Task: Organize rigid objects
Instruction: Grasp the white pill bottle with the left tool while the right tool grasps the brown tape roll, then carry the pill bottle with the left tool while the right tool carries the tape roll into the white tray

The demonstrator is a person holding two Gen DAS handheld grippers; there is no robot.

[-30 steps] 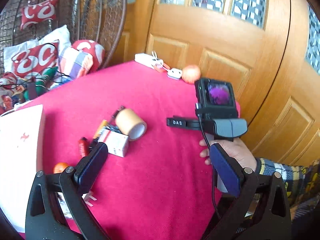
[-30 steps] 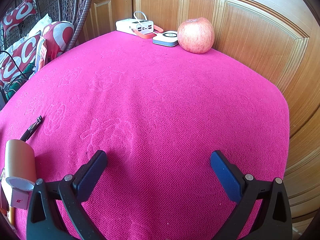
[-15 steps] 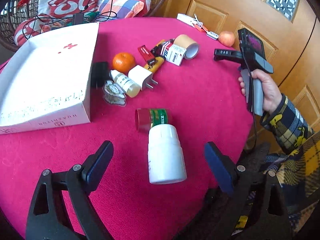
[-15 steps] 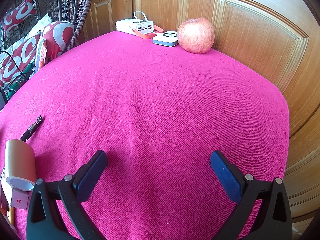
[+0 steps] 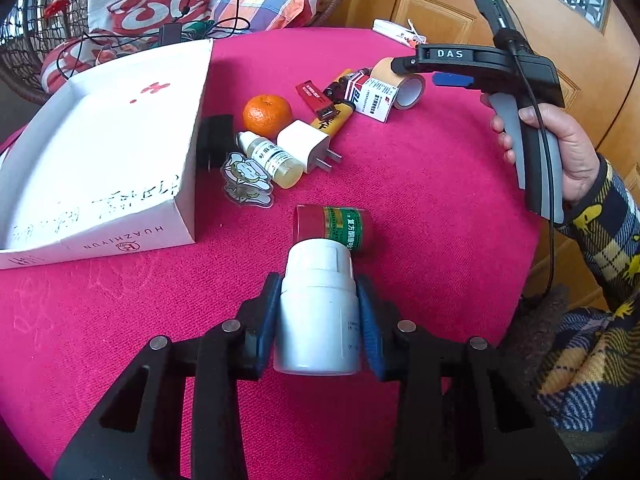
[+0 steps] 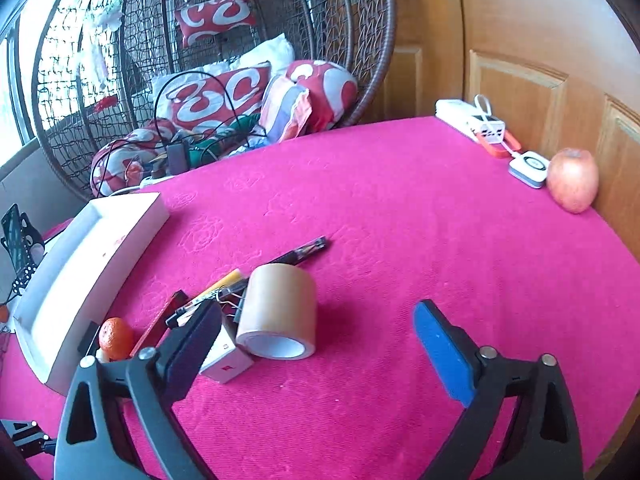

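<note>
Bottle (image 5: 318,312) seemingly between left claw (image 5: 320,320) pads.

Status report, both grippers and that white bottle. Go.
Left gripper just closed, shut on the white bottle, lying on the pink cloth. Right gripper open, empty, jaws just narrowing, over the tape roll. Red-capped bottle touches white bottle's cap.

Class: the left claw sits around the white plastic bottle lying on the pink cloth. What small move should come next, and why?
Probably lift it: the left claw has just been closing, and its pads press the white plastic bottle, whose cap touches the red-and-green jar. The open white cardboard box waits alongside.
</note>
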